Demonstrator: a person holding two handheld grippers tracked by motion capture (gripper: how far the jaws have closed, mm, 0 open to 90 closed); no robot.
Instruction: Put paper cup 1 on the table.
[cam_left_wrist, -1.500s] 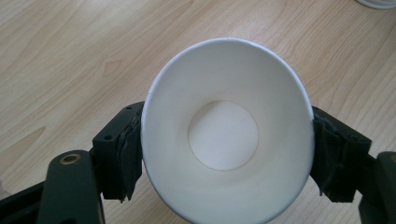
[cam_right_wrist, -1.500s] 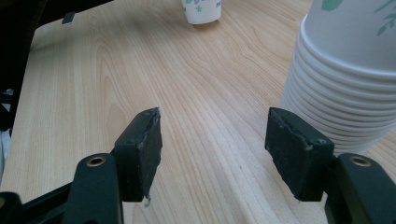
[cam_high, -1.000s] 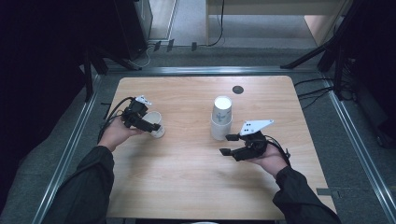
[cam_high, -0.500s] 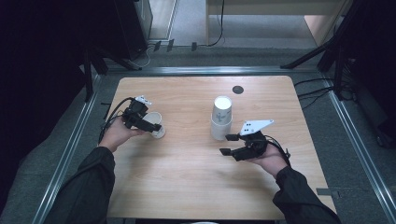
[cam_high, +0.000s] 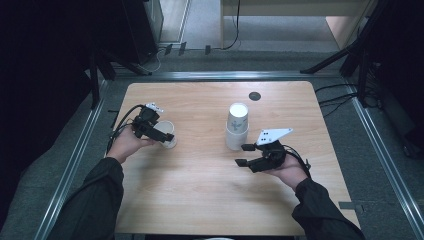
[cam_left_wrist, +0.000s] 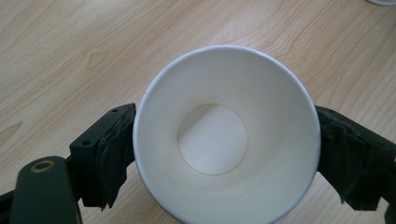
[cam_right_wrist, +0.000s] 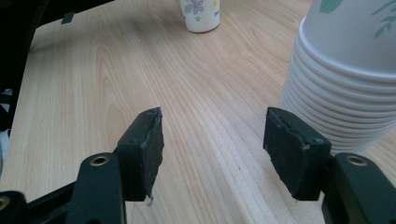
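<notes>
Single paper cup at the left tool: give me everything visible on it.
The single paper cup is white inside, apparently paper, with a rolled rim and a round flat bottom. It is empty and stands upright, mouth up, on the wooden table, left of the cup stack. It sits between the left tool's jaws, which have just been opening; whether the pads touch it is unclear.

- Light wooden rectangular bench, rounded corners, pale grain.
- Single white paper cup, upright, mouth up, at left side of top.
- Stack of white flower-printed paper cups, mouths down, near centre.
- Small dark round disc near far edge.
</notes>
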